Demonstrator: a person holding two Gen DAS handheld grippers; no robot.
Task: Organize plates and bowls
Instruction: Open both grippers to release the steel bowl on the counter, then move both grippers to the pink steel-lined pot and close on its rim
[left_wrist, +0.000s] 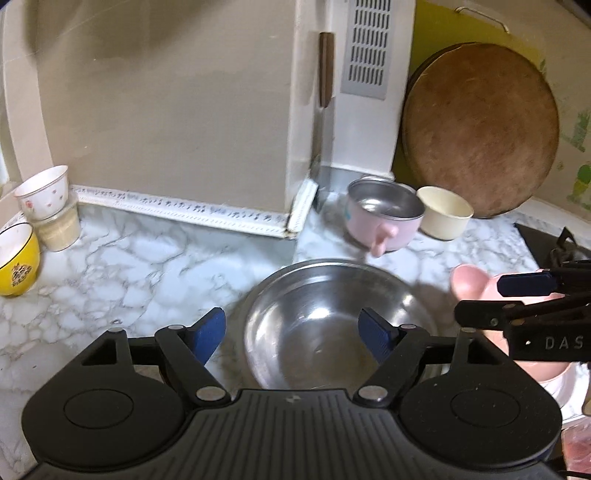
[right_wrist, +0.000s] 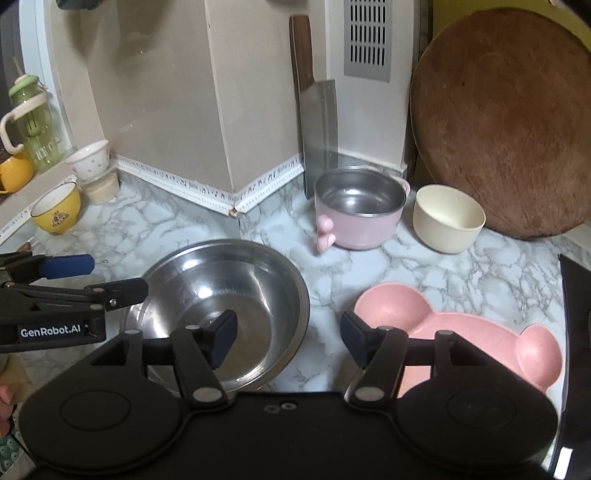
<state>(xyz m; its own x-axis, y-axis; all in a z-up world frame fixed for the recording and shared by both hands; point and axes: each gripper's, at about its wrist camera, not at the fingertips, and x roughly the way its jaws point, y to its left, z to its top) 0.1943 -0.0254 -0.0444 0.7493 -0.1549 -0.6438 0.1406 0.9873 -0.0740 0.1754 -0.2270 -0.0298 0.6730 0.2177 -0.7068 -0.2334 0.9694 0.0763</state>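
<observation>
While both hand-held grippers gape empty over the steel bowl (right_wrist: 221, 306), one reads "GenRobot.AI"

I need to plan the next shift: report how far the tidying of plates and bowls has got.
Done: nothing is stacked yet; the steel bowl sits alone on the counter. In hand: nothing; the left hand-held gripper and right hand-held gripper are both open and empty. Left: the pink bear-shaped plate, pink steel-lined bowl, cream bowl and yellow bowl stand scattered.
</observation>
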